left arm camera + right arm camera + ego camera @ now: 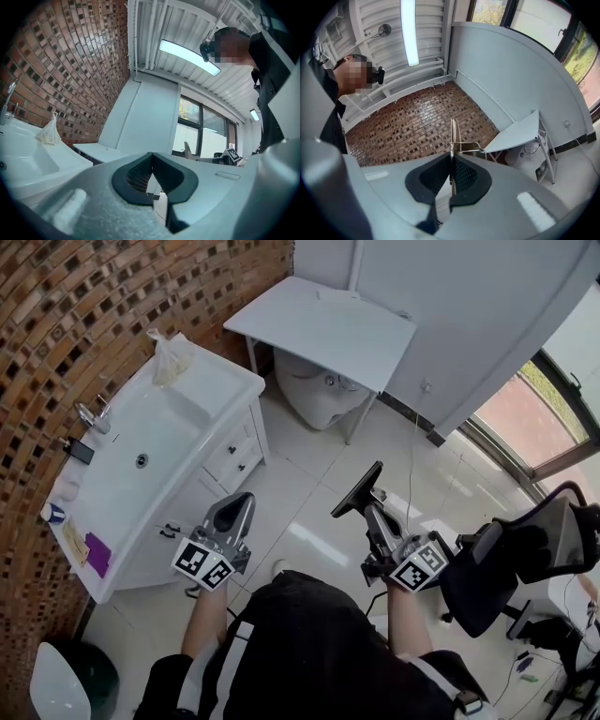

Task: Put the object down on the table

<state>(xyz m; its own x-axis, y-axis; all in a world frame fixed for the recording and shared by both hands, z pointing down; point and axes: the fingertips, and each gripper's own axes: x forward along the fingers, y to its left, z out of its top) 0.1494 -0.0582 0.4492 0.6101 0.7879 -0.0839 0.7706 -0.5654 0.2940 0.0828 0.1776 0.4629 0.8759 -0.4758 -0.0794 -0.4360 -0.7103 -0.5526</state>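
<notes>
Jaws of the right gripper (pixel 451 161) pinched a thin dark flat panel (pixel 357 490) edge-on above the floor, well apart from the far white table (pixel 319 329). The left gripper (pixel 151 159) was pressed together, empty, near the washbasin (pixel 183 418).

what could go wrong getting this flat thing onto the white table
The right gripper pinches the flat dark object by one thin edge, so it could twist or slip onto the tiled floor. It sticks out well past the jaws and might knock the rim of the white table on approach.
</notes>
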